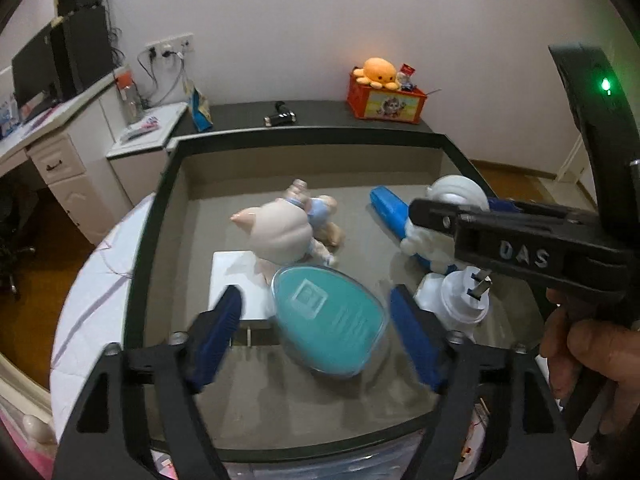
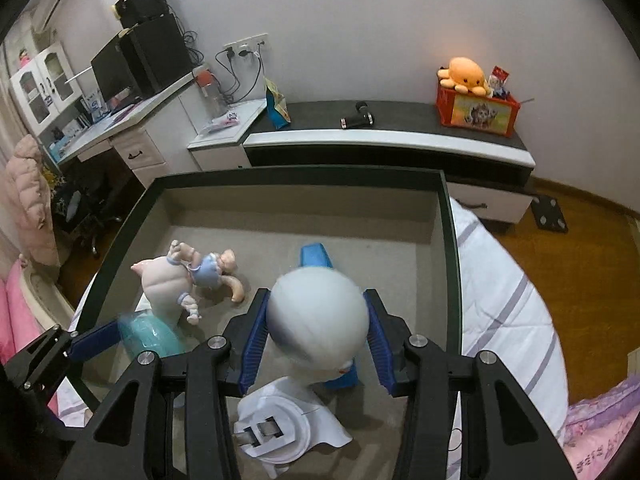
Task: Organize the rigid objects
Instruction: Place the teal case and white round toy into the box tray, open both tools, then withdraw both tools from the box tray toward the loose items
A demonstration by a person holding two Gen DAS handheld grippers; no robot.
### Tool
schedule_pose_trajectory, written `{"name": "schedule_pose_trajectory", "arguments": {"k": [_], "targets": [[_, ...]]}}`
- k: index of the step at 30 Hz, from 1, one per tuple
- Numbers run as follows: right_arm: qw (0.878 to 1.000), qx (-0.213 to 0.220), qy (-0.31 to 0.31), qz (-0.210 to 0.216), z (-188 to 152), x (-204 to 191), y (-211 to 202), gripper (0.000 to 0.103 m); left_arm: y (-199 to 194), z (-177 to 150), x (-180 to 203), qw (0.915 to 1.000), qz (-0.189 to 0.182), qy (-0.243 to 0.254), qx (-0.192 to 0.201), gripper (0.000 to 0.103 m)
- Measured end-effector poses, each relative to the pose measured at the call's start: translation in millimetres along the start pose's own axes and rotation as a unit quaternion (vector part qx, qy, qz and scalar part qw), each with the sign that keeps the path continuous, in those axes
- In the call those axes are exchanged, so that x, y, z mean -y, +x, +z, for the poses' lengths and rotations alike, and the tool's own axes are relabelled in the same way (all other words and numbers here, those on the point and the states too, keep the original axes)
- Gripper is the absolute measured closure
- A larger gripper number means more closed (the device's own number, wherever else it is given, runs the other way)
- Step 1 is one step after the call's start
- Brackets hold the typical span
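Note:
A dark-rimmed tray (image 1: 304, 138) (image 2: 296, 172) holds the objects. My left gripper (image 1: 316, 332) is open, its blue pads on either side of a teal egg-shaped case (image 1: 330, 320), apart from it. A pink pig figure (image 1: 280, 232) (image 2: 168, 284) lies on a white box (image 1: 236, 280) behind the case. My right gripper (image 2: 316, 340) has its blue pads against a white round-headed figure (image 2: 318, 320) (image 1: 440, 216) over a blue case (image 2: 316, 256) (image 1: 386, 208). A white plug adapter (image 2: 276, 428) (image 1: 460, 296) lies just below it.
The tray sits on a white striped bedcover (image 2: 504, 300). Beyond stand a low dark-topped cabinet (image 2: 400, 136) with an orange box and octopus plush (image 2: 468, 76), and a white desk (image 2: 132, 120) at left. Wooden floor is at right.

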State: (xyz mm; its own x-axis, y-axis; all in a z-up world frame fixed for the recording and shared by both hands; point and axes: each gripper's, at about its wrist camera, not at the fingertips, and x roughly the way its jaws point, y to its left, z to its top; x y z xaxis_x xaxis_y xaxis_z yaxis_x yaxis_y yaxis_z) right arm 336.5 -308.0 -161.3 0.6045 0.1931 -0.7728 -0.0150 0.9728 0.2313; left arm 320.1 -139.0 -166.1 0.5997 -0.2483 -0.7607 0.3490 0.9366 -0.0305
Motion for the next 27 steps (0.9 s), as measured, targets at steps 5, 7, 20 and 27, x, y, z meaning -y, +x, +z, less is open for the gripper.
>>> {"name": "schedule_pose_trajectory", "arguments": {"k": [5,7,20,27], "targets": [[1.0,0.015,0.014,0.005,-8.3,4.7,-15.5,0.017,-26.6,-4.1,-1.0,0.999,0.022,0.0,0.039,0.0],[0.999,0.03,0.02,0.007,-13.6,4.6,-27.5,0.017,-37.5,-6.8,-4.1,0.9984,0.024,-0.006,0.05,0.0],[0.991,0.127,0.032,-0.013,-63.9,-33.0,-130.7,0.016,-130.6,-38.4,-19.3,0.9916,0.05,-0.042,0.112,0.0],[0.984,0.174,0.016,-0.04,-111.0,-63.1,-195.2,0.016,-188.5,-69.1,-24.6,0.9858,0.058,-0.053,0.149,0.0]]}}
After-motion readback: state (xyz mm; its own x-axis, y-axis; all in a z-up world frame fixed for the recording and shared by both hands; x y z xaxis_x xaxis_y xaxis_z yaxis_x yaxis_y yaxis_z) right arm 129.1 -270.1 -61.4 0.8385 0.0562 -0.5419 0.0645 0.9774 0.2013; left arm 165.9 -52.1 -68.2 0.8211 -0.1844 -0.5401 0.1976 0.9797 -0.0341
